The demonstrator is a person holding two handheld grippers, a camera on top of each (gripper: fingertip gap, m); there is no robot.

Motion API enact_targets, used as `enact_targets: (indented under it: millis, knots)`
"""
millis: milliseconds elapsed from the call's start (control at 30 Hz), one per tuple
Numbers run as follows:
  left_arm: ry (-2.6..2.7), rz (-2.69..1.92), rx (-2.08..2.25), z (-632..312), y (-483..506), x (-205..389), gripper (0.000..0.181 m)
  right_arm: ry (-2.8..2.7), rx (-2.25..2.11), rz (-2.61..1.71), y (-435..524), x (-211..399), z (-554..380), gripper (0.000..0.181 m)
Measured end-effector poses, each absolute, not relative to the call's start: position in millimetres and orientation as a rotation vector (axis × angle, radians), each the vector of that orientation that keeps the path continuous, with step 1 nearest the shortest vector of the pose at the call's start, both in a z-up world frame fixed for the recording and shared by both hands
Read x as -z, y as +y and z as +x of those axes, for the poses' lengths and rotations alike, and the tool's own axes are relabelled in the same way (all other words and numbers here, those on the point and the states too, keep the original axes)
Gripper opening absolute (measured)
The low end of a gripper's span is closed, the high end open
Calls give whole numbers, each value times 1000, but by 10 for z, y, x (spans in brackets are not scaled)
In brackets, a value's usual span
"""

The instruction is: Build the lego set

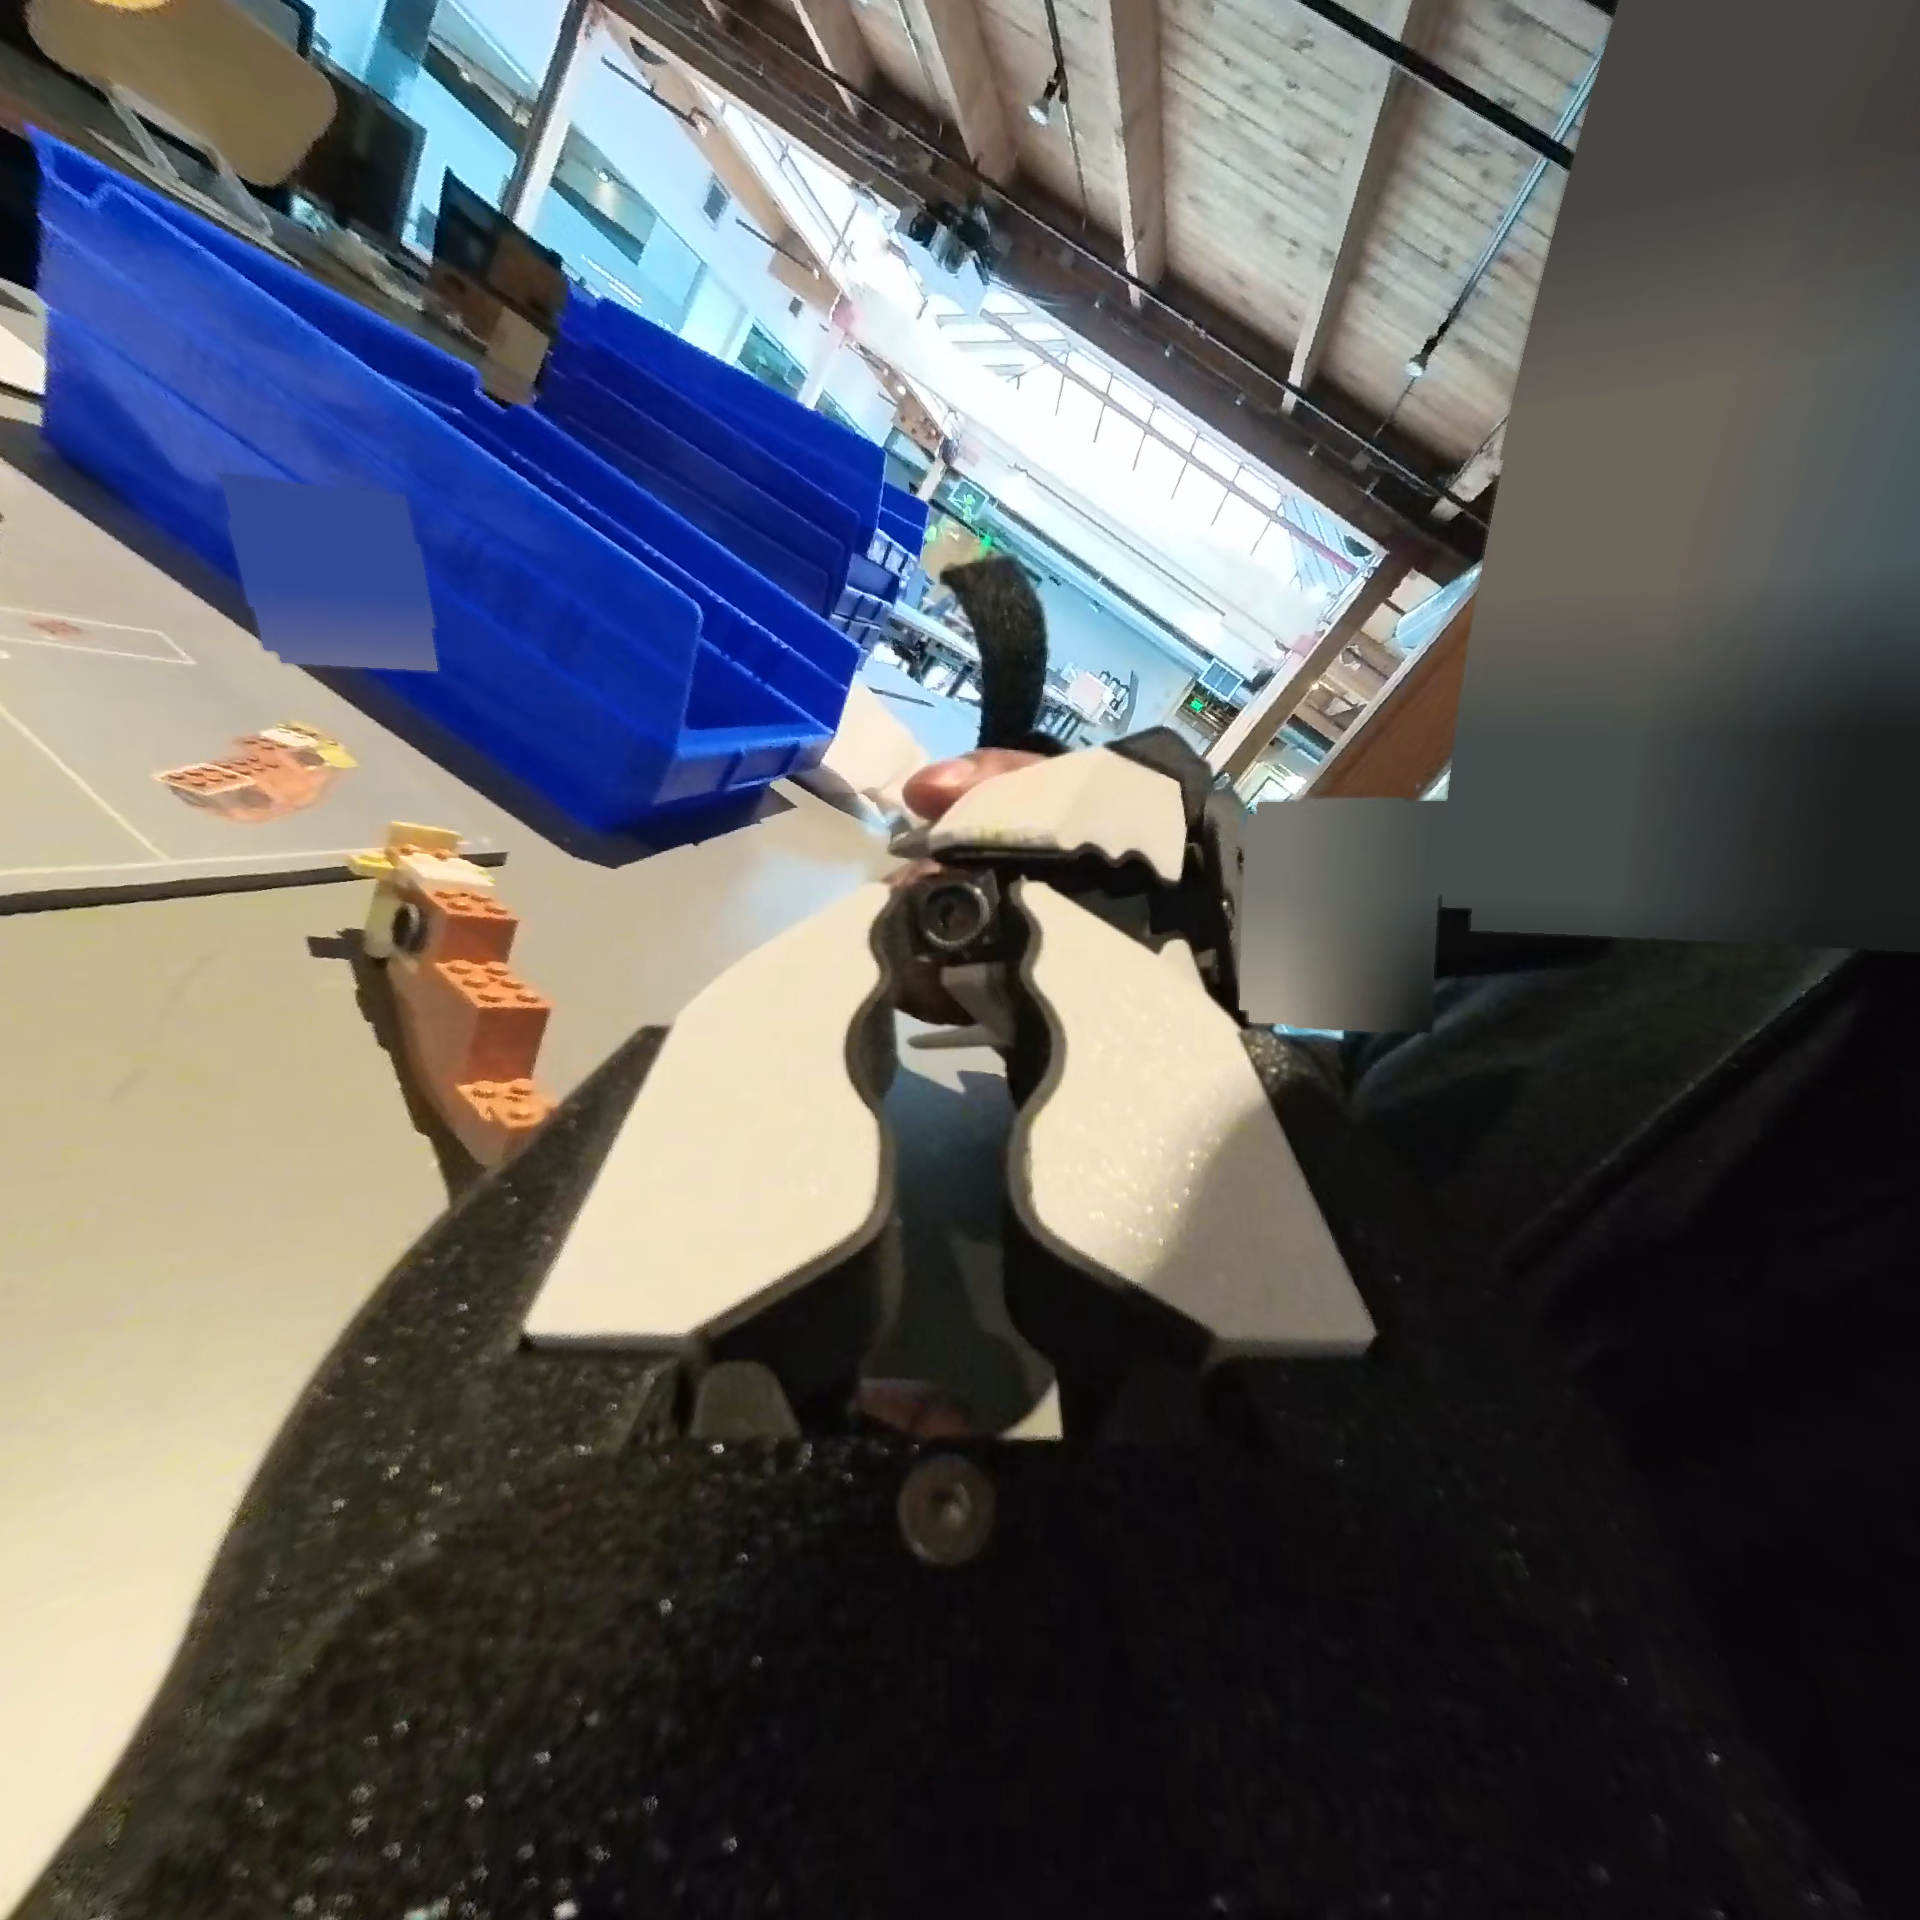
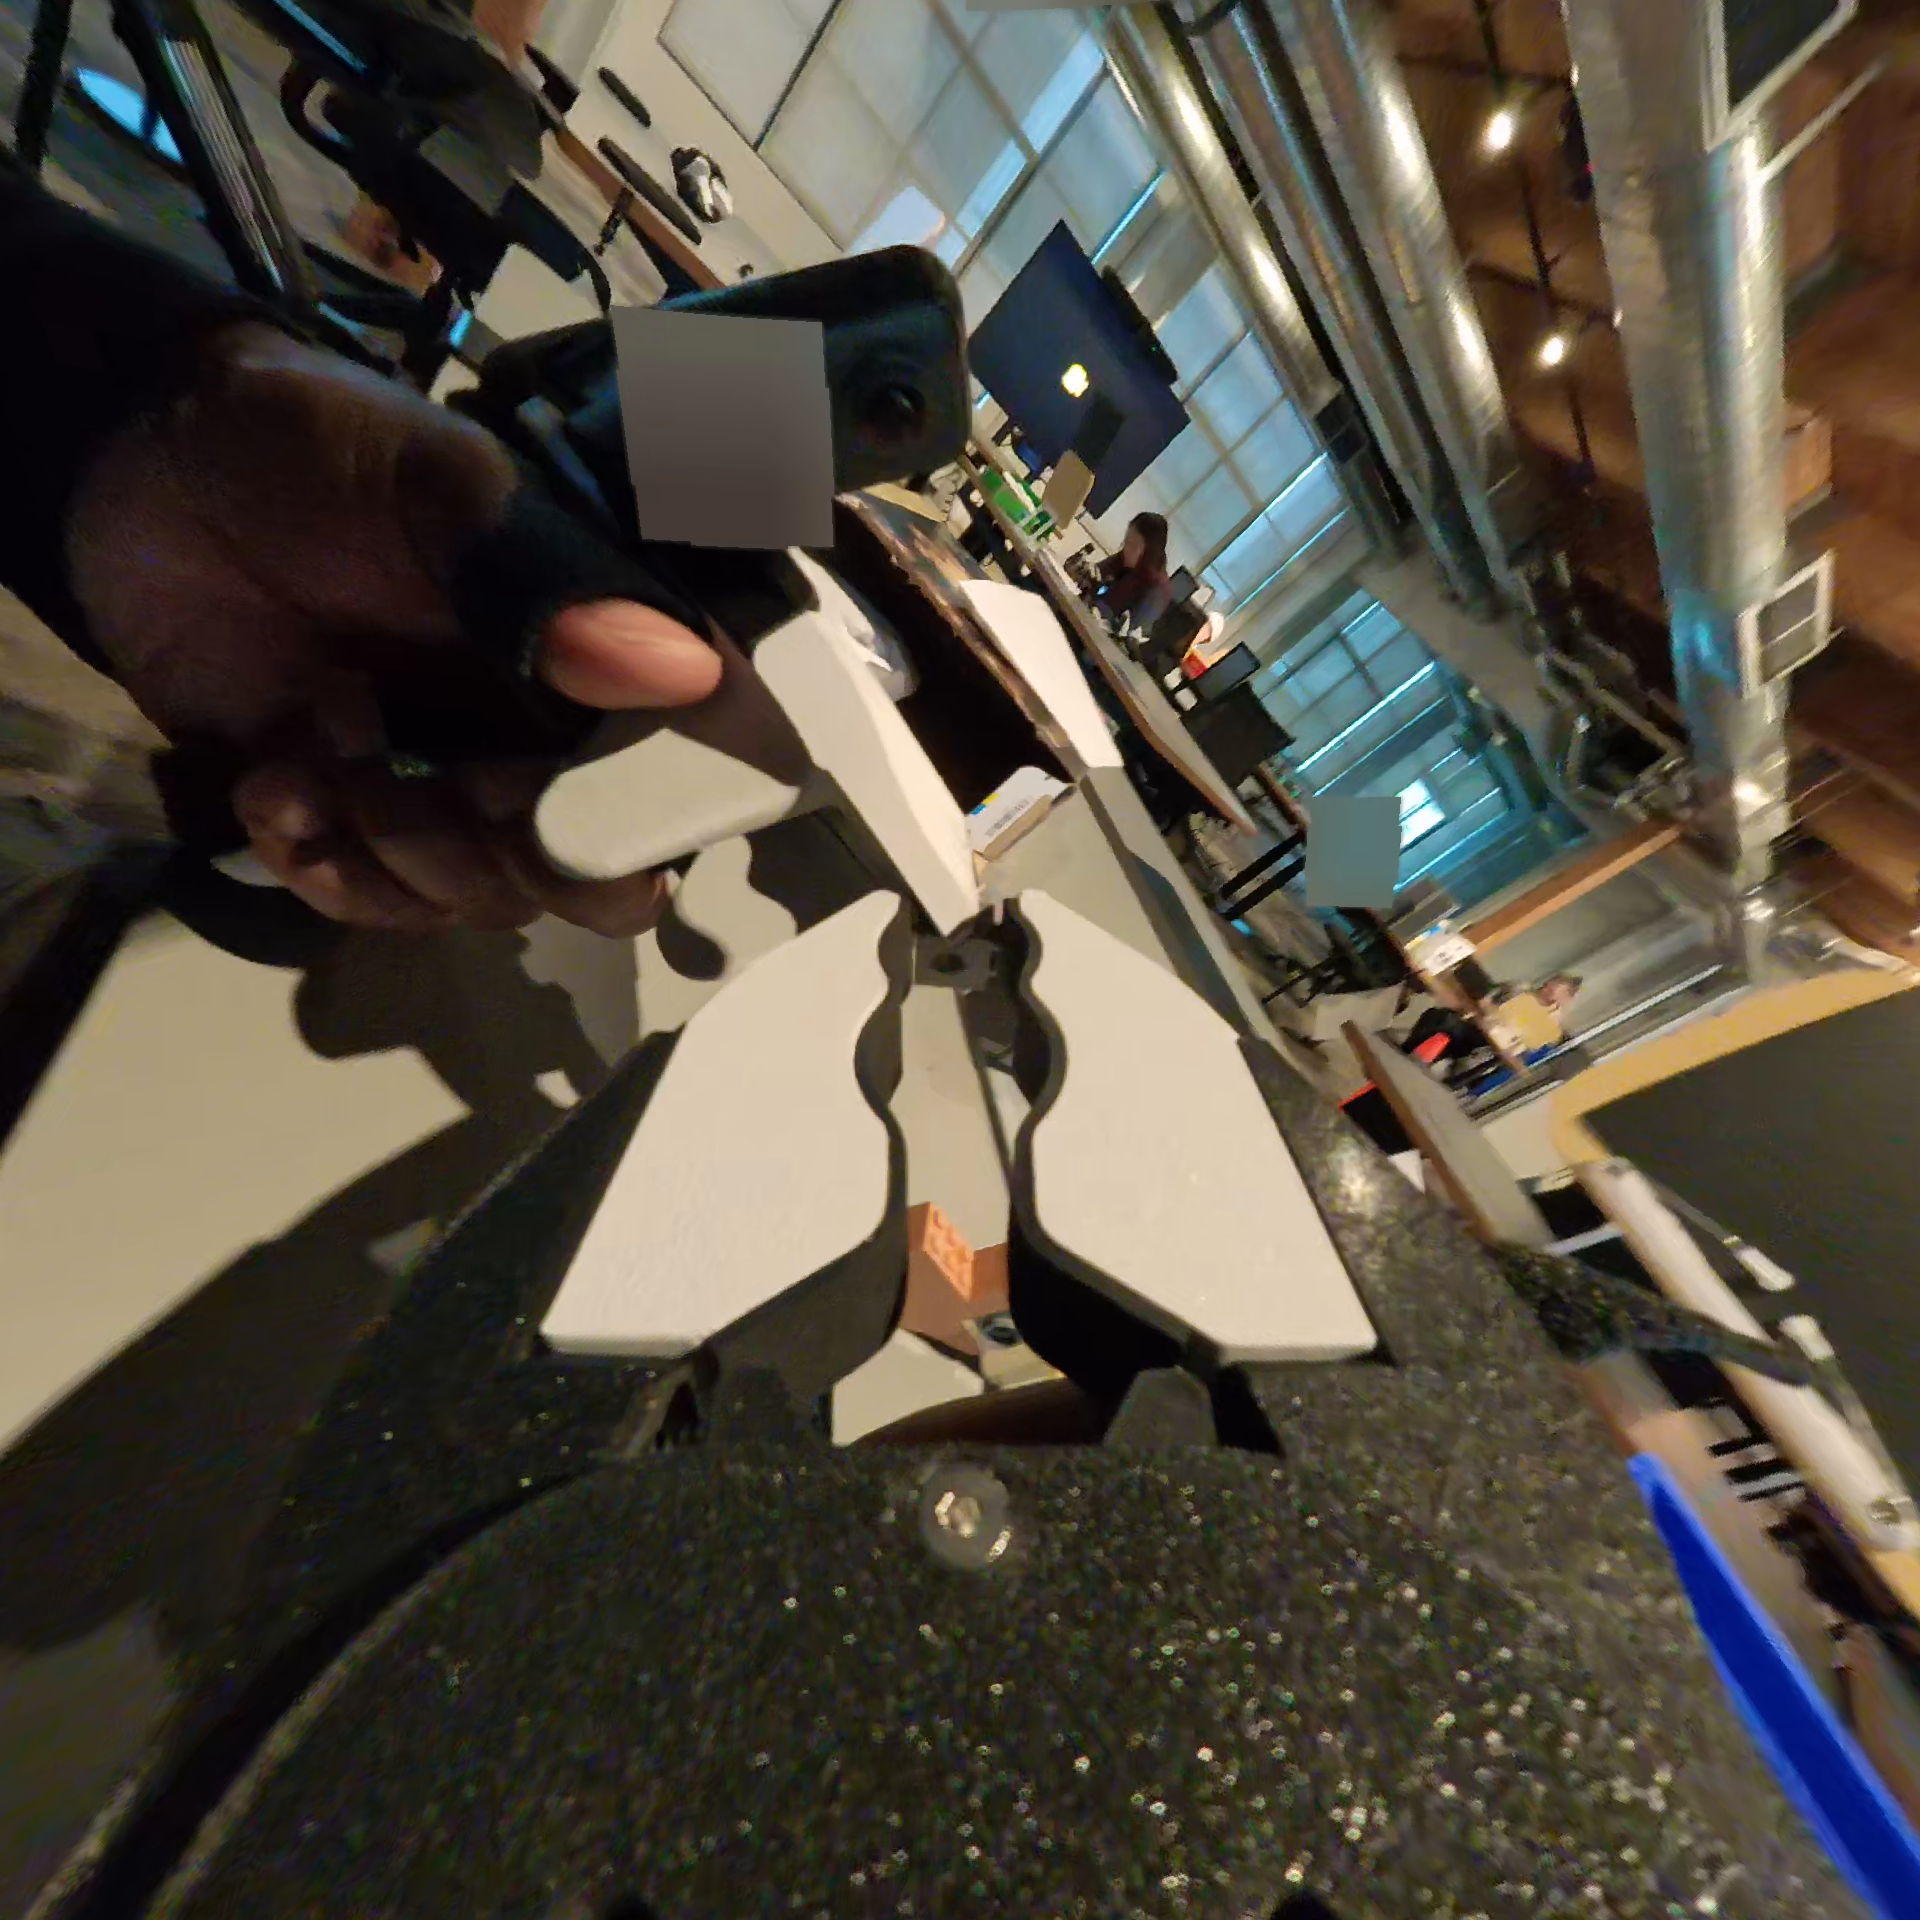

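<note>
My left claw (image 1: 951,925) and right claw (image 2: 961,951) met tip to tip, both pinched on one small dark lego piece (image 1: 948,918), up off the table (image 1: 156,1195), right of the brown brick build (image 1: 473,997). Piece prob. light, stiff, slippery; best held by flat sides.

Blue bins (image 1: 582,582) beside bare grey table (image 1: 156,1195); brown brick model (image 1: 478,997) between.

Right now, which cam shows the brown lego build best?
Left wrist view: the brown lego build stands on the grey table, studs and stepped shape clear. Right wrist view shows only a brown sliver behind its gripper's fingers.
</note>
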State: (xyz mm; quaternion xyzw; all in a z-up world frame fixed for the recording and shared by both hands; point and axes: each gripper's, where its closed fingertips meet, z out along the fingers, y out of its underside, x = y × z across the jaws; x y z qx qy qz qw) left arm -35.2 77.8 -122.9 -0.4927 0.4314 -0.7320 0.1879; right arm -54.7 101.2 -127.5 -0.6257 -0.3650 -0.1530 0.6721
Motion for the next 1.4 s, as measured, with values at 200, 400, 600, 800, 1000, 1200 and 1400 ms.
enact_targets:
  millis: [200, 400, 600, 800, 1000, 1200, 1400]
  knots:
    - [1287, -1427, 2074, -395, 716, 1283, 18, -1008, 337, -1365, 923, 1330, -590, 15]
    - [1585, -1403, 1992, -483, 652, 1353, 29, -1333, 347, -1279, 795, 1395, -687, 15]
    - [1740, -1346, 1986, -550, 602, 1338, 17, -1472, 385, -1206, 763, 1416, -723, 15]
    - [1676, -1325, 2024, -497, 682, 1328, 15, -1393, 369, -1262, 824, 1367, -652, 32]
    - [1644, -1270, 1902, -428, 959, 1389, 15, -1056, 176, -1606, 896, 1486, -358, 41]
    - [1745, -1061, 1631, -183, 1412, 1405, 15, -319, -164, -2028, 980, 1841, -90, 54]
    - [1920, -885, 1658, 177, 1423, 1482, 15, 30, -101, -2173, 1037, 2086, 164, 39]
